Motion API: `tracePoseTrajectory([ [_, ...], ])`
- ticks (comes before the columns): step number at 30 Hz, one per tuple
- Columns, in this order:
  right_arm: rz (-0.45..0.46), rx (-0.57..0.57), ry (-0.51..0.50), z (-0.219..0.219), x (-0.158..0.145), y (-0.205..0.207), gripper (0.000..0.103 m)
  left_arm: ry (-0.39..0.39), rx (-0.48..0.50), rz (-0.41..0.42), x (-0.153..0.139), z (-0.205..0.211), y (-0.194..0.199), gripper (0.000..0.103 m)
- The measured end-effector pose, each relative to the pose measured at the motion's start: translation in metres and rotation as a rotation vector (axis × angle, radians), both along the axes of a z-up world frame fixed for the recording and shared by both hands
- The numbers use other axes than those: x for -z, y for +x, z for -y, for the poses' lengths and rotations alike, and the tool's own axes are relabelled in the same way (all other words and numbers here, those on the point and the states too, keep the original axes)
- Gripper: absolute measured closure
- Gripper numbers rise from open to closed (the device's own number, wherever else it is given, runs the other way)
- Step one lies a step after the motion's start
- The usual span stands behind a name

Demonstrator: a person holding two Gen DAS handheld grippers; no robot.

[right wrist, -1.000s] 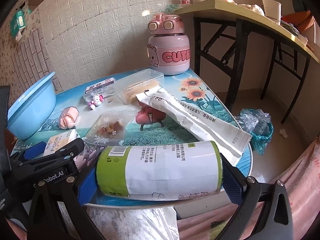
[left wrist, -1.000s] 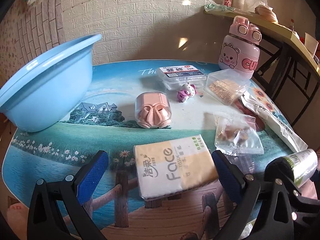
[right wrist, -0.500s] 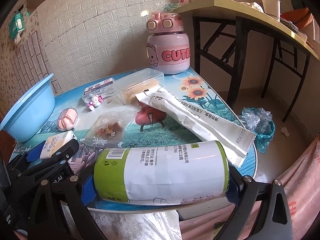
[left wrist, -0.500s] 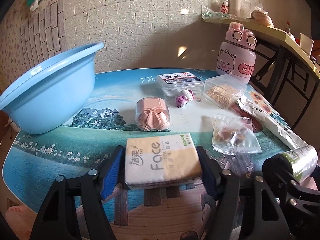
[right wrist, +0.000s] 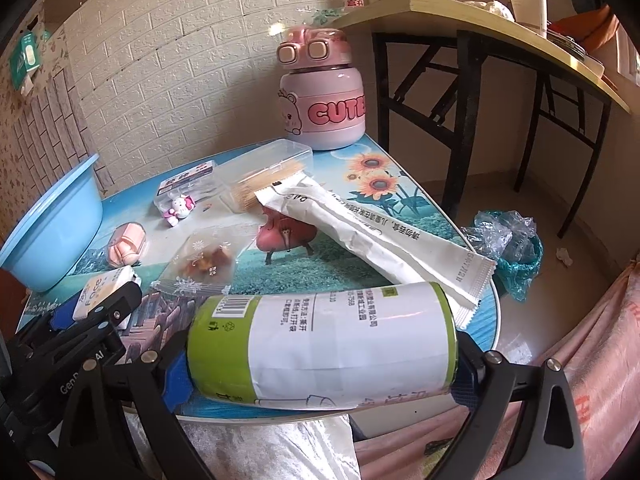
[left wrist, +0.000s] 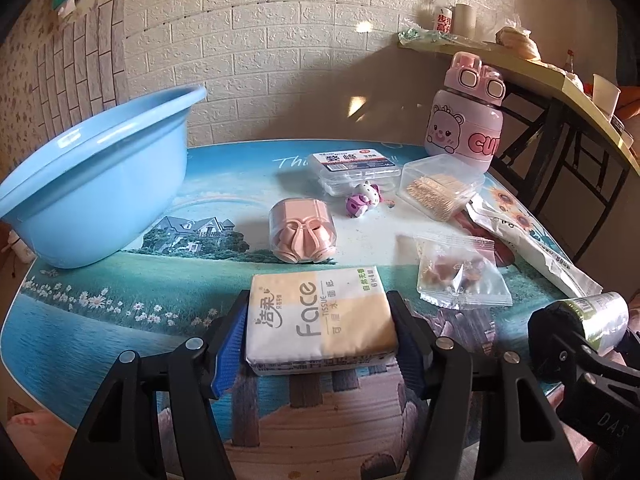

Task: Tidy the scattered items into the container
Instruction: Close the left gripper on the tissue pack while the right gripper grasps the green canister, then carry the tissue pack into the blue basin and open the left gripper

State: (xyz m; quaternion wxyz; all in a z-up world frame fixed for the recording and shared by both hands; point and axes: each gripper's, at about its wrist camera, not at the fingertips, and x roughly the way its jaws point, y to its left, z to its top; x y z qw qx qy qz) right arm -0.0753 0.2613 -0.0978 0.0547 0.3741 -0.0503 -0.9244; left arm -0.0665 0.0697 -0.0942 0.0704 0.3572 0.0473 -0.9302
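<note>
Left gripper [left wrist: 320,336] clamped on tissue pack [left wrist: 320,316] — right gripper [right wrist: 320,360] around green-ended roll [right wrist: 324,344], seemingly tight.

Readable print on my table, by item

Tissue pack [left wrist: 320,316] in my left gripper [left wrist: 320,344]: "Face", "TISSUE", green tab "6x4". Pink bottle [right wrist: 324,116]: "CUTE". Tablecloth [left wrist: 224,168]: white script starting "Th", rest hidden. My left gripper's arm, seen from the right wrist: "Gen". Roll [right wrist: 324,344] in my right gripper [right wrist: 320,364]: barcode and Chinese print, too small for me to read.
</note>
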Motion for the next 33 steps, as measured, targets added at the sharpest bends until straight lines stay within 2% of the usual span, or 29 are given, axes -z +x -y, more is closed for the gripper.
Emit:
tracePoseTrajectory([
  [16,-0.046,-0.029,-0.003,0.008,-0.025,0.015,0.005,0.04,-0.025,-0.089,-0.04,0.023,0.021,0.041],
  [33,-0.159,-0.115,0.015,0.056,-0.083,0.034,0.005,0.039,-0.054,-0.199,-0.092,0.069,0.071,0.041],
])
